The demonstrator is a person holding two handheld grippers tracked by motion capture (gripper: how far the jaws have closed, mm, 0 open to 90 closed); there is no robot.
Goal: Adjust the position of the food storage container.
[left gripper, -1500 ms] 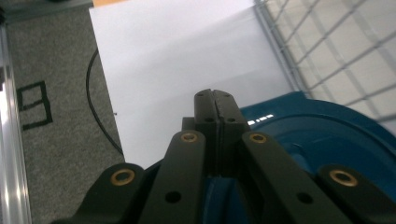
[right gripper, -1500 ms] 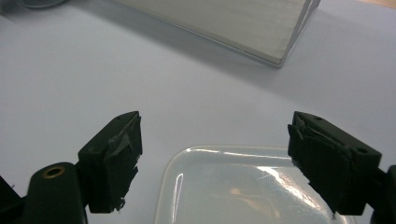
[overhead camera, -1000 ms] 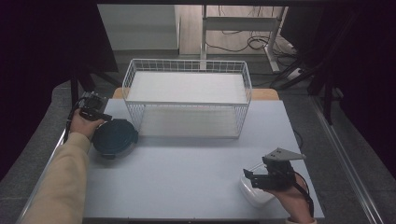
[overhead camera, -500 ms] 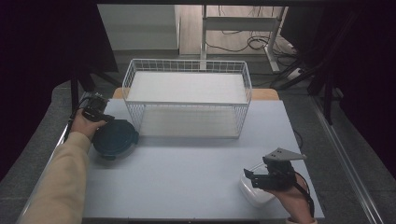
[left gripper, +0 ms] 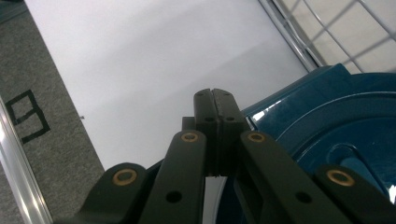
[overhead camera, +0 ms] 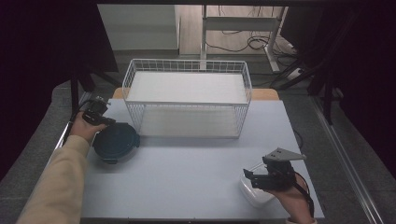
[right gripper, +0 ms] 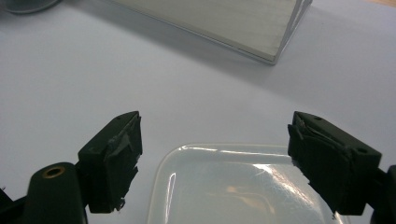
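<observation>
A round dark blue container (overhead camera: 116,141) lies at the left of the pale table (overhead camera: 187,177). My left gripper (overhead camera: 105,120) is at its far left rim, jaws pressed together with nothing seen between them. In the left gripper view the shut tips (left gripper: 215,95) hover over bare table, with the blue container (left gripper: 336,121) just to their right. At the front right, my right gripper (overhead camera: 252,179) is held over a clear plastic box (overhead camera: 254,193). Its jaws stand wide open on either side of the box (right gripper: 233,186), and the pads (right gripper: 114,158) do not touch it.
A white wire basket (overhead camera: 187,100) stands at the back middle of the table, and its near corner (right gripper: 275,51) lies ahead of the right gripper. Grey floor with black tape marks (left gripper: 28,116) runs along the table's left edge. Cables and a stand sit beyond the table.
</observation>
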